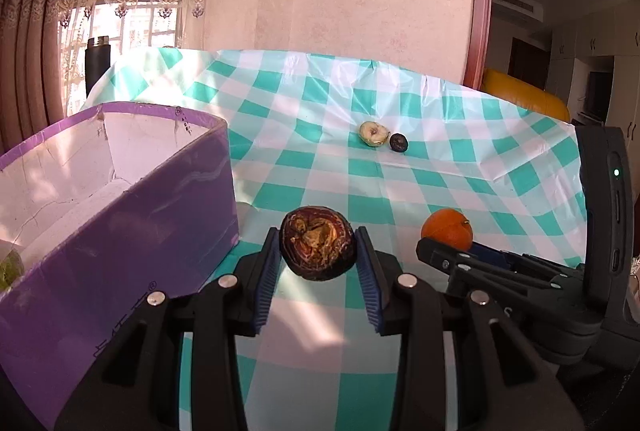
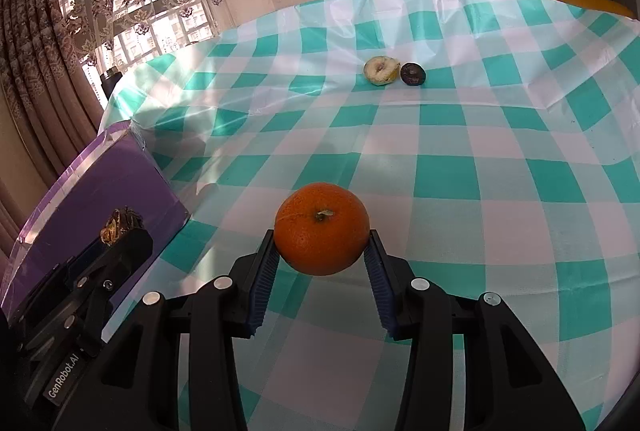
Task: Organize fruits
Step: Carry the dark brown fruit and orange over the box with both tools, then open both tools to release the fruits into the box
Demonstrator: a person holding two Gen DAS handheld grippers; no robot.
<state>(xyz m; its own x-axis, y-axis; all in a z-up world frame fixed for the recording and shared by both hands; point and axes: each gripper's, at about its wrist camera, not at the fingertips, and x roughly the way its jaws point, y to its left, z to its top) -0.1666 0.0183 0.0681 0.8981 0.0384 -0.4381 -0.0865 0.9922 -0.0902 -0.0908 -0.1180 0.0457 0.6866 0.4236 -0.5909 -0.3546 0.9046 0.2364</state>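
Here both grippers are loaded: the left gripper is clamped on a dark shrivelled fruit, the right gripper on an orange. The purple box lies to the left, just beside the left gripper, so that one looks nearer. 2 more fruits wait far across the surface.

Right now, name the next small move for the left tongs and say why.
Probably swing the left tongs left over the purple box and release: they already clamp the dark halved fruit, and the open box sits just beside them.
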